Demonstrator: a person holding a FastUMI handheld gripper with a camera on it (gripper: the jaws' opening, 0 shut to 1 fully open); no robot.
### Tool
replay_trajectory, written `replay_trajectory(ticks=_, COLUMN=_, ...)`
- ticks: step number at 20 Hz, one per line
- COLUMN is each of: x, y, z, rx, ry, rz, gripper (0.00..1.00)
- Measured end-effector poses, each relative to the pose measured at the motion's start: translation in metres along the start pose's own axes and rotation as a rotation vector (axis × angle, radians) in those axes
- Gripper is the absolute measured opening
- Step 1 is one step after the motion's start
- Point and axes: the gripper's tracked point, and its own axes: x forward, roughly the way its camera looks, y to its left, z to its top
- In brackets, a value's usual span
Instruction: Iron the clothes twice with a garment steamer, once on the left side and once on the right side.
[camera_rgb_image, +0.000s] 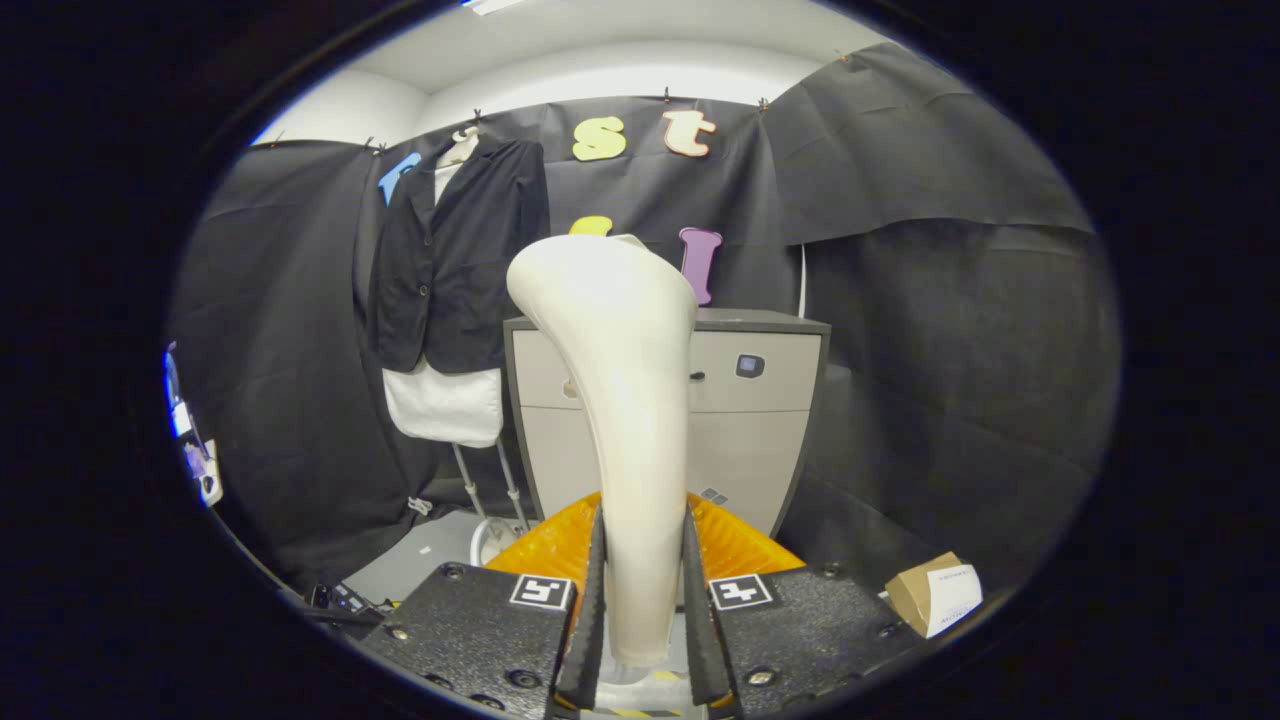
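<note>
Cream plastic fills the space between my fingers: I have the steamer (625, 400) by its handle, my gripper (645, 610) pinching it from both sides, with the wide head standing up ahead of me. Both fingers press flat on the narrow lower part of the handle, and the head flares out well above that hold.

That is my first worry. The handle looks smooth and tapered, and the heavy end sits far from where I grip, so a quick swing could let it twist or slide down between the fingers. If it turns in my hold, the head would face away from the cloth and the pass would do nothing.

The jacket (455, 265) hangs on a stand (490, 490) beyond the steamer and off to its left, against the black cloth wall, with a white garment (445, 405) showing below its hem. It is well apart from the head for now, so neither side has been reached from here. A grey cabinet (745, 420) stands just beside the jacket, straight behind the steamer. Sweeping across to the jacket's right side could knock the head on the cabinet's corner.

The stand looks light, though I cannot judge its footing well in this bent view. Pushing the head hard into the jacket could rock it or pull the jacket off its hanger. A small cardboard box (935, 595) lies low by my right finger, within reach of a careless swing.
</note>
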Motion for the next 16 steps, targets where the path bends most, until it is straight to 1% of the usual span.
replay_trajectory(ticks=16, x=0.0025, y=-0.0065, z=0.0037, rx=0.005, ry=0.003, rz=-0.006, gripper=0.37)
